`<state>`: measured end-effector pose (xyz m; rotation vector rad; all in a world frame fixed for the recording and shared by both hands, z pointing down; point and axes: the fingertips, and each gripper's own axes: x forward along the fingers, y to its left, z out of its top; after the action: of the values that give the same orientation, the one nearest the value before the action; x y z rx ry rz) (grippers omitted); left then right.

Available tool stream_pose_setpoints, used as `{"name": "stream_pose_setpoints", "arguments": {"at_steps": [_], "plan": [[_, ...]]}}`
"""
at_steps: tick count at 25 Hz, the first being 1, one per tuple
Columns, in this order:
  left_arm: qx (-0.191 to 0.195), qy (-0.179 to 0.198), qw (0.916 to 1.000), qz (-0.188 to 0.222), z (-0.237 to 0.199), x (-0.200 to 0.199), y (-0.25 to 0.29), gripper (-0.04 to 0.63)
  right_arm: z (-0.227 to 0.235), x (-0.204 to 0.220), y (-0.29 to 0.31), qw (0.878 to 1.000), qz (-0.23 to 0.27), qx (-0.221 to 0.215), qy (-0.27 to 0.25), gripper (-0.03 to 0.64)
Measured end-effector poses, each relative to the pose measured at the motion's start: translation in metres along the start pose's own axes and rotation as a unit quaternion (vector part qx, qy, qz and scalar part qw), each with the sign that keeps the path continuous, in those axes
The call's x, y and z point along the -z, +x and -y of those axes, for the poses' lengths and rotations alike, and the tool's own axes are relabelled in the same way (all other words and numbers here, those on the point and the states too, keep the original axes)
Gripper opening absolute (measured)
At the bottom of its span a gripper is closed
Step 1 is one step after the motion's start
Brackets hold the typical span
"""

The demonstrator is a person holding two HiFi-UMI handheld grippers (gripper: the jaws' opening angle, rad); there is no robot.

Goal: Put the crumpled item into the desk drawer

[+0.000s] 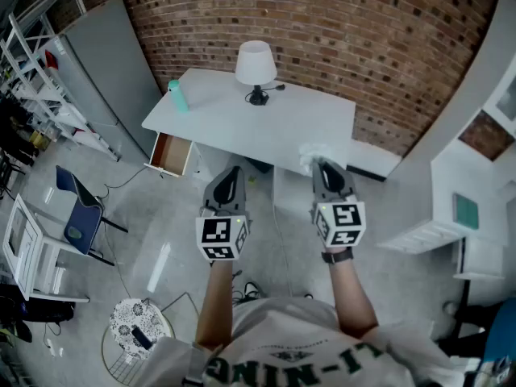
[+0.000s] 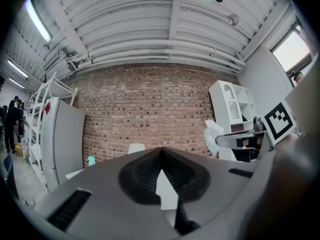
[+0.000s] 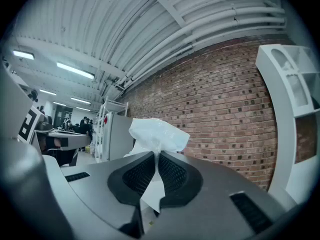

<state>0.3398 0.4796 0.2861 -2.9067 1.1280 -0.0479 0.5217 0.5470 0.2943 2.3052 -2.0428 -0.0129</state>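
The crumpled white item (image 3: pixel 158 133) sticks up from between the jaws of my right gripper (image 3: pixel 156 156), which is shut on it. In the head view that gripper (image 1: pixel 320 168) is held in the air over the near right edge of the white desk (image 1: pixel 282 127), with the crumpled item (image 1: pixel 309 153) at its tip. The desk drawer (image 1: pixel 171 153) stands pulled open at the desk's left end, its wooden inside showing. My left gripper (image 1: pixel 228 176) hangs shut and empty in front of the desk, right of the drawer. The left gripper view shows its jaws (image 2: pixel 161 151) meeting, and the crumpled item (image 2: pixel 213 133) off to the right.
A white lamp (image 1: pixel 256 64) and a teal bottle (image 1: pixel 176 95) stand on the desk. A grey cabinet (image 1: pixel 105 63) is left of it, a blue chair (image 1: pixel 76 216) and a wire basket (image 1: pixel 137 333) on the floor at left. White shelves (image 1: pixel 468 208) stand at right, a brick wall behind.
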Motion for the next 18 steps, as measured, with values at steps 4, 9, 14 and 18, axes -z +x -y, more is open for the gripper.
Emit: {"name": "stream_pose_setpoints", "arguments": {"at_steps": [4,9,14,18], "plan": [[-0.013,0.0,0.9999,-0.001,-0.032,-0.001,-0.001,0.002,-0.025,-0.003,0.024,1.0,-0.001,-0.012,0.004,0.018],[-0.048,-0.001,0.9988,0.0,-0.087,0.004,-0.01,0.002,-0.072,-0.002,0.065,0.999,-0.002,-0.041,0.012,0.018],[-0.091,-0.007,0.9958,0.003,-0.149,0.009,-0.026,0.002,-0.141,-0.004,0.109,0.995,0.012,-0.097,0.031,0.018],[-0.131,-0.007,0.9914,0.007,-0.206,0.011,-0.051,0.002,-0.21,-0.002,0.141,0.99,0.003,-0.14,0.021,0.018]]}}
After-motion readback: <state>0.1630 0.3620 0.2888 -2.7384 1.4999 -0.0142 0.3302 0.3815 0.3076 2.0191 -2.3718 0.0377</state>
